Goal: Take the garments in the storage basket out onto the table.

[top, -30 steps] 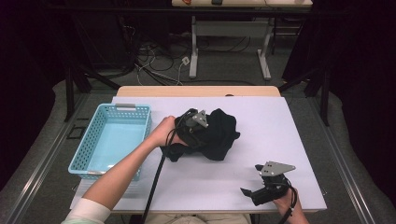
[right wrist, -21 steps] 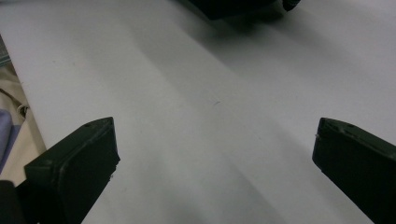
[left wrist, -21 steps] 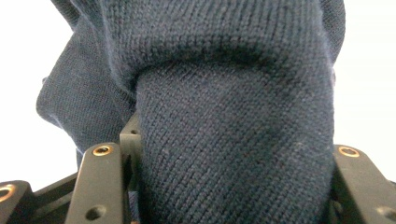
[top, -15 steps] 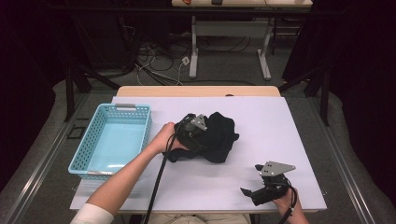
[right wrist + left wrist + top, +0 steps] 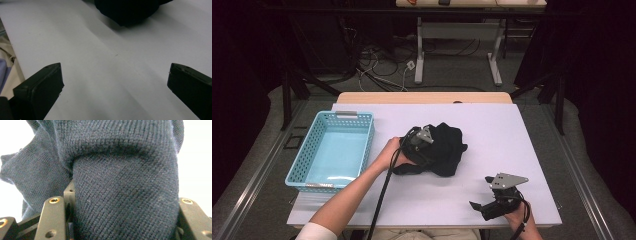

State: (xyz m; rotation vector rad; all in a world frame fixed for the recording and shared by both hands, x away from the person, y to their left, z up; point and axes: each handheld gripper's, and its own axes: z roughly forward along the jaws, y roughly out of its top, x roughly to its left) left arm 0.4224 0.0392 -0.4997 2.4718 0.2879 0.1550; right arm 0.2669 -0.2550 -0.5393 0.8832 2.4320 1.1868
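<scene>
— Since a second ago, what has moved?

— Mostly the left gripper (image 5: pixel 422 142). It sat on top of the dark sweater (image 5: pixel 444 147) with its grey plate level; now it has slid a little toward the basket (image 5: pixel 312 165) side of the heap and tipped over, and the person's forearm has drawn back with it. The sweater's left edge looks bunched up against the hand. The right gripper (image 5: pixel 484 207) has stayed put near the front right corner of the table (image 5: pixel 512 135).

— Where is the sweater itself?

— On the middle of the table, crumpled, well apart from the blue basket at the left.

— Do the close views add anything?

— Yes. From above you cannot make out the left fingers at all — they are buried in the cloth. The left gripper view shows a thick fold of dark knit (image 5: pixel 125 202) packed between the two fingers (image 5: pixel 53 220), which press on it from both sides, so they are clamped on the sweater. The right gripper view shows its own fingers (image 5: pixel 40 87) spread wide over bare table, nothing between them, with the sweater's edge (image 5: pixel 127 11) lying farther off.
</scene>
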